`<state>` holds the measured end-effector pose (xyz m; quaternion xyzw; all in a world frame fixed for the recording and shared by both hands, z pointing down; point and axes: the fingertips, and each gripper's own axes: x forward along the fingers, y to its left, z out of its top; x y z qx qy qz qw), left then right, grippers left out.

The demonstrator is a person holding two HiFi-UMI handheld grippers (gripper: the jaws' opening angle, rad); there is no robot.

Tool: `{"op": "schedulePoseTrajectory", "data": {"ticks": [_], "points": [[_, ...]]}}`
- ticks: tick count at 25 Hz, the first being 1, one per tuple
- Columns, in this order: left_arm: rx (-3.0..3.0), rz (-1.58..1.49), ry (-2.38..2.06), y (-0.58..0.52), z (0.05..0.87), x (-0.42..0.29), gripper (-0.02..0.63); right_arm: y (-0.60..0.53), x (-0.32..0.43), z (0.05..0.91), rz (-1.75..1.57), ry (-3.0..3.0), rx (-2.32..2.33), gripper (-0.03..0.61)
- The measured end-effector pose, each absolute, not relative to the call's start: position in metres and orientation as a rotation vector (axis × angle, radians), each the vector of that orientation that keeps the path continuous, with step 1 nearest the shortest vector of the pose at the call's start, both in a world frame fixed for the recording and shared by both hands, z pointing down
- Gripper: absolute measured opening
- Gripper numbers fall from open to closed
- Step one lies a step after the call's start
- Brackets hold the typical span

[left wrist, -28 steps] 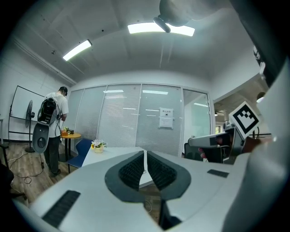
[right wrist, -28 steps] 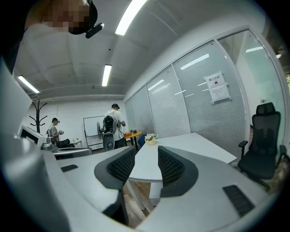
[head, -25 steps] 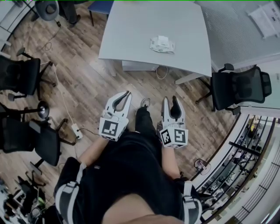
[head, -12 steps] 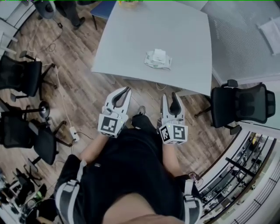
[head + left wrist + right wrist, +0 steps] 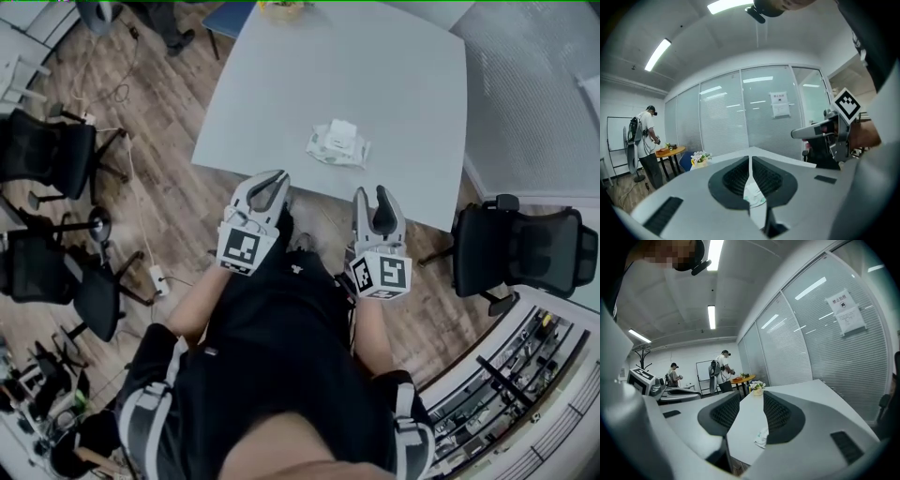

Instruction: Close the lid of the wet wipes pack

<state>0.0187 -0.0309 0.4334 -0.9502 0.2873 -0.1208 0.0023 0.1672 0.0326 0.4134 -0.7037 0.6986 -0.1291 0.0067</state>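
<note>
Wipes pack [image 5: 337, 143] lies on the table [image 5: 281, 75], towards its near edge, and the lid flap looks raised. Both grippers are short of the table and hold nothing. Left gripper [image 5: 274, 178]: tips together. Right gripper [image 5: 371, 195]: jaws well apart. Suggest pinning the pack body with the left tips, then pressing the flap flat from above with the right. Push straight down or the pack will likely slide.
</note>
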Motion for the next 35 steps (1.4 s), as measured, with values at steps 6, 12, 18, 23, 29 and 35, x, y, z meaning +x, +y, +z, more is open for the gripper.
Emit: {"op": "schedulePoseTrajectory", "data": {"ticks": [6,12,18,23,29,35], "points": [[-2.9,-0.669,0.624,-0.087,0.489,0.069,0.04,-0.018,0.201,0.439,-0.454,2.195,-2.228,0.167],[-2.714,-1.013,0.309,-0.135,0.58,0.111,0.041,-0.081,0.228,0.466,-0.549,2.24,-2.251,0.169],[-2.621,-1.274,-0.057,-0.158,0.672,0.139,0.059,-0.144,0.248,0.512,-0.705,2.314,-2.263,0.178],[-2.516,-1.365,-0.23,-0.176,0.734,0.154,0.115,-0.187,0.256,0.561,-0.817,2.398,-2.27,0.186],[-2.49,-1.476,-0.383,-0.184,0.775,0.171,0.115,-0.221,0.27,0.615,-1.012,2.618,-2.154,0.187],[-2.429,-1.585,-0.505,-0.183,0.797,0.17,0.112,-0.242,0.27,0.685,-1.306,2.98,-1.846,0.186]]}}
